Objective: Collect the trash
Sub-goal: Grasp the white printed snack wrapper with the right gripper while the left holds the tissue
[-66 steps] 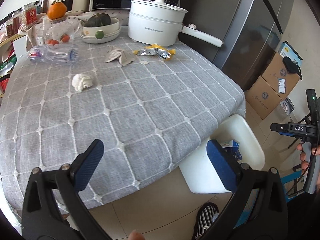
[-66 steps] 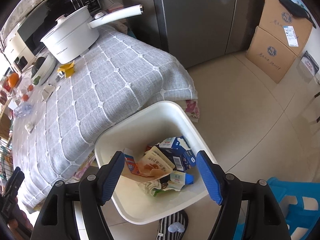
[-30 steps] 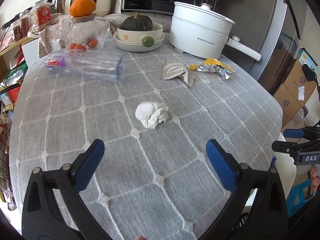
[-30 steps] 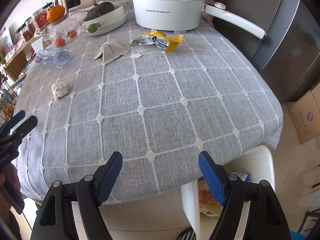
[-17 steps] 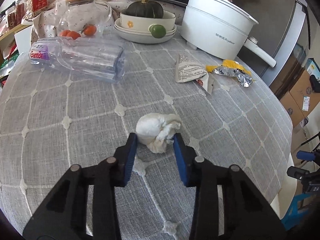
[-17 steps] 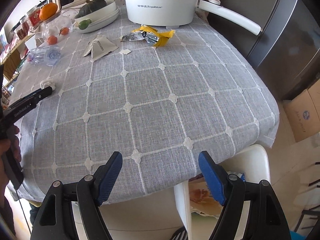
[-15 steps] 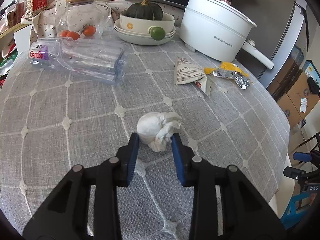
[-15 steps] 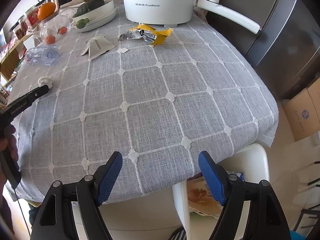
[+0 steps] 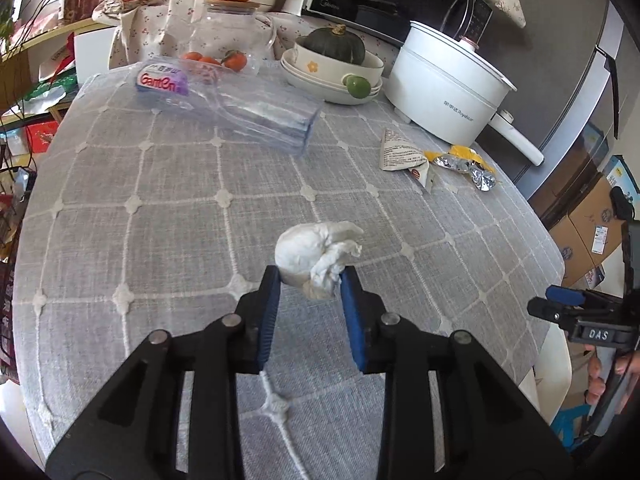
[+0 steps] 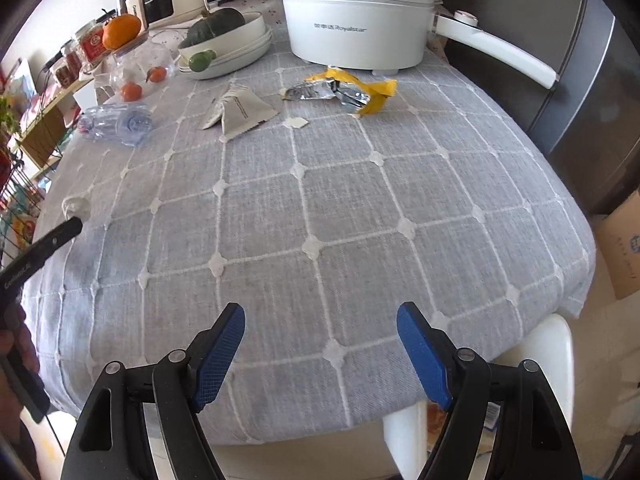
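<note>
My left gripper (image 9: 310,280) is shut on a crumpled white tissue (image 9: 316,254) and holds it just above the grey checked tablecloth (image 9: 160,220). Further back lie a crushed clear plastic bottle (image 9: 240,108), a folded paper wrapper (image 9: 402,156) and a yellow-and-foil wrapper (image 9: 466,164). My right gripper (image 10: 320,332) is open and empty over the table's near edge. In its view the paper wrapper (image 10: 240,112), the foil wrapper (image 10: 344,92) and the bottle (image 10: 116,124) lie at the far side. The white trash bin (image 10: 532,360) shows below the table's right edge.
A white electric pot (image 10: 356,24) with a long handle, a bowl with a green squash (image 9: 332,64), a glass jar with an orange (image 9: 232,12) and small tomatoes stand at the back. A dark fridge and cardboard boxes (image 9: 592,224) are to the right.
My left gripper moved in over the table, closed on the tissue and has lifted it slightly. My right gripper moved from above the bin to the table's edge and stays open.
</note>
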`<state>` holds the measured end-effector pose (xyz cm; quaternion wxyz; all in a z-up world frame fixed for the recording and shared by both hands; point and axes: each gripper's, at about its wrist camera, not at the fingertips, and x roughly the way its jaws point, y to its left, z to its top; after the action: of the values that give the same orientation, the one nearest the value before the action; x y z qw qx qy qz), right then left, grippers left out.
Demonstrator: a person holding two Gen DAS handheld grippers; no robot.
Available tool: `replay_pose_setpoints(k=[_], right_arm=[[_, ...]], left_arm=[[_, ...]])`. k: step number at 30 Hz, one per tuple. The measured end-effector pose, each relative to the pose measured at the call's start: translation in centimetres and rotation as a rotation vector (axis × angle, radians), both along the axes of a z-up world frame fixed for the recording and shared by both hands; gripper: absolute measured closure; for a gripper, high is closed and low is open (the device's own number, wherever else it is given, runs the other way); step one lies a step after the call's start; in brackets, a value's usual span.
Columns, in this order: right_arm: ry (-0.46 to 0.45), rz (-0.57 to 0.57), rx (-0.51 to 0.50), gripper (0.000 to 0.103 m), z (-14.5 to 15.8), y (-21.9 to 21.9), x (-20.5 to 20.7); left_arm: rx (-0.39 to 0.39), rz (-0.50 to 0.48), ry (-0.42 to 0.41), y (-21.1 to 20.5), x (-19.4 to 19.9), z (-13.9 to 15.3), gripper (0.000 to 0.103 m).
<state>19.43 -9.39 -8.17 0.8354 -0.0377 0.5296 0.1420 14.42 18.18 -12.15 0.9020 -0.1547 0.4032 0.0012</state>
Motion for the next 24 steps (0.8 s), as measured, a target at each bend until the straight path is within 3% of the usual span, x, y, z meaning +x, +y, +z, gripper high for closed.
replay_pose_setpoints(k=[3,10,20,24], right_arm=[[-0.032,0.004,0.078,0.023,0.1,2.0,1.5],[-0.158,0.033,0.101,0.023,-0.6,7.1,5.9],[-0.177,-0.023,0.156,0.023,-1.4,12.0,13.8],[-0.143,-0.038,0.124,0.027,-3.1,13.5,16.0]], left_arm=[[0.026,0.015,-0.005,0.7,-0.8,0.2,0.07],[0.047,0.014,-0.046,1.0,-1.5,0.6,0.07],[0.018,-0.008,-0.076,1.6,-1.4,0.5,0.07],[0.017,-0.004,-0.07,2.0,-1.3,0.0,0.07]])
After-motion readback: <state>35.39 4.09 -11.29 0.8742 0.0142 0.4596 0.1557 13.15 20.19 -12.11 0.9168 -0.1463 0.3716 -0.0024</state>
